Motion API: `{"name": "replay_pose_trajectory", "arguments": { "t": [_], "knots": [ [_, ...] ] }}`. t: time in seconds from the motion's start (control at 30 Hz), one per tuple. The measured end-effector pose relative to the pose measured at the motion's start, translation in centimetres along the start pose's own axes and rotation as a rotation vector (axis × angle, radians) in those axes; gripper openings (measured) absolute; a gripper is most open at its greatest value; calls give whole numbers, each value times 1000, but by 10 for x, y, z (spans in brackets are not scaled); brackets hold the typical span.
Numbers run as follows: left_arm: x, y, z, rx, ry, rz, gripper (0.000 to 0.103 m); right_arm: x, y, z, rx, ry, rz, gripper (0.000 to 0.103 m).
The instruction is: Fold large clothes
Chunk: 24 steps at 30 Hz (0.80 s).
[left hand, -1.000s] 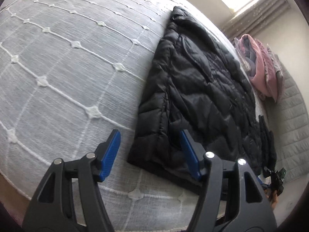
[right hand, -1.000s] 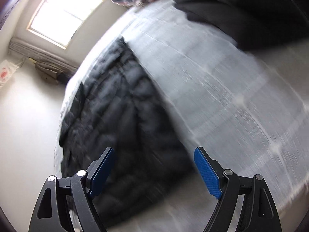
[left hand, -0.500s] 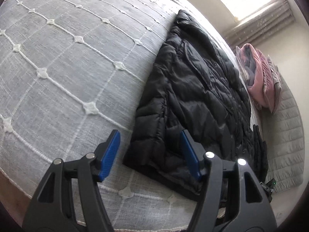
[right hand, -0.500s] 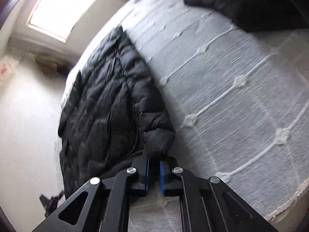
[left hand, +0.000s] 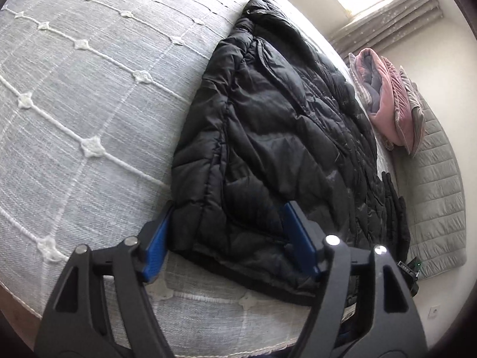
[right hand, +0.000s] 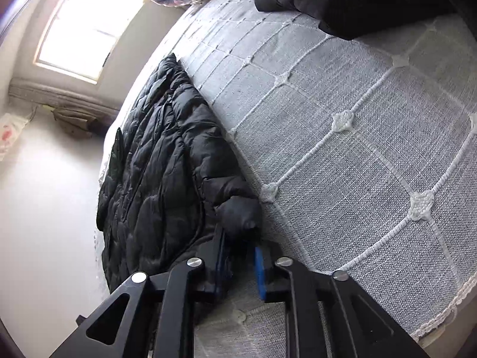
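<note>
At the bed (left hand: 74, 113) edge | puffy, light, slippery black jacket (left hand: 268, 137) | left gripper (left hand: 229, 244) wide open around hem corner | right gripper (right hand: 240, 264) pinched on cuff; seams judged the best hold

Both views are lit by daylight from an overexposed, blown-out rectangular window (right hand: 86, 26). Edges are bent and darkly vignetted by fisheye distortion; focus is kept sharp.
</note>
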<state>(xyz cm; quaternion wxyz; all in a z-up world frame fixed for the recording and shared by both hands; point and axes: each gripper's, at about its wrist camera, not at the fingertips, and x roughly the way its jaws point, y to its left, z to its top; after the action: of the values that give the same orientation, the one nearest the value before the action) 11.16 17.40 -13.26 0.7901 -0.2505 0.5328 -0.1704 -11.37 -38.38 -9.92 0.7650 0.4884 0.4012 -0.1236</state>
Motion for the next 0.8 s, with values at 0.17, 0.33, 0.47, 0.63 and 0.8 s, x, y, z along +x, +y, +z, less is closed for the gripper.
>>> {"name": "replay_pose_trajectory", "arguments": {
  "t": [0.17, 0.33, 0.47, 0.63, 0.8],
  "knots": [
    [3, -5, 1, -17, -26, 45, 73, 8, 5, 4, -14, 20, -13, 33],
    [-2, -1, 0, -134, -52, 40, 73, 14, 15, 6, -63, 28, 2, 56],
    [-1, 2, -2, -141, -49, 20, 74, 12, 10, 6, -38, 24, 32, 56],
    [2, -8, -2, -111, -50, 27, 72, 16, 14, 10, -46, 16, 18, 56],
    [13, -9, -4, -142, -32, 14, 45, 16, 15, 9, -57, 15, 18, 51]
  ]
}}
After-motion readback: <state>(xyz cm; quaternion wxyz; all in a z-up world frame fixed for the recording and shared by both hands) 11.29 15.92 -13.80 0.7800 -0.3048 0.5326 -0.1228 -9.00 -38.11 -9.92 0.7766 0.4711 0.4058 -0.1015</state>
